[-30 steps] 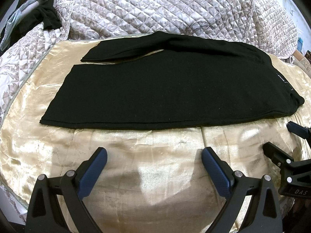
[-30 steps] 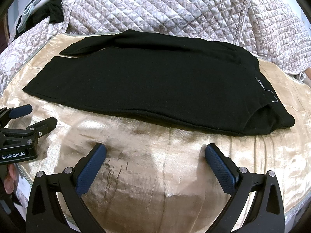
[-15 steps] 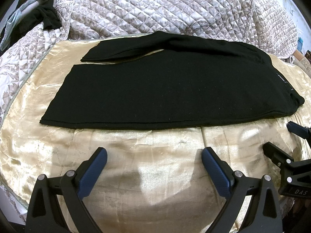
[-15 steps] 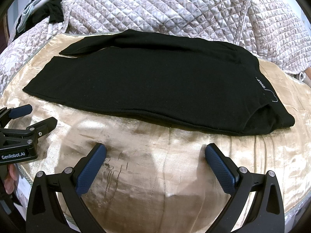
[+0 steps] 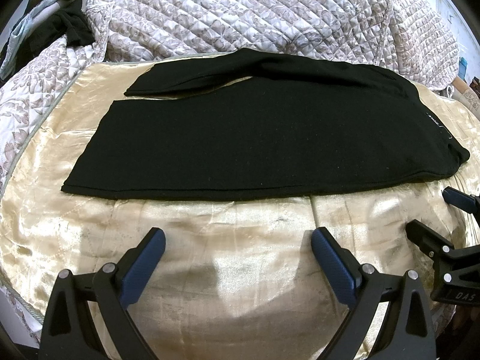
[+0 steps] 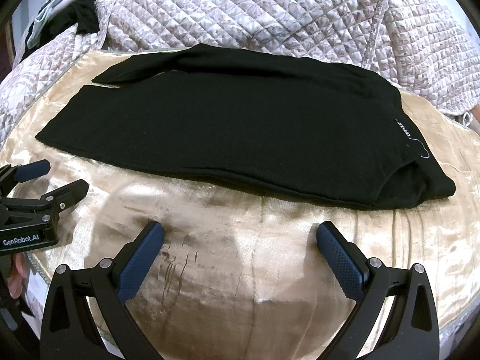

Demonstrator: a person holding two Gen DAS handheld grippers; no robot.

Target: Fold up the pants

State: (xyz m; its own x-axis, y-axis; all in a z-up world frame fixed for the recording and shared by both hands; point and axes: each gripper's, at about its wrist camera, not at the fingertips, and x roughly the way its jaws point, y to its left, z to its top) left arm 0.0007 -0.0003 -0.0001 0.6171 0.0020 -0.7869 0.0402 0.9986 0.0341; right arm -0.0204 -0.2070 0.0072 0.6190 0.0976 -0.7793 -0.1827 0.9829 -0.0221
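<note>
The black pants (image 5: 255,138) lay flat on the golden satin cover (image 5: 228,240), with the legs toward the left and the waist toward the right. Behind the pants was a quilted bedspread (image 5: 270,15). The left gripper (image 5: 238,249) hung in front of the pants, wide open and holding nothing. The right gripper (image 6: 240,241) was also in front of the pants, wide open and empty.

pants (image 5: 255,138): 1 | grippers: 2, left gripper (image 5: 238,244), right gripper (image 6: 240,238) | gold sheet (image 5: 228,234): 1 | quilt (image 5: 240,12): 1
</note>
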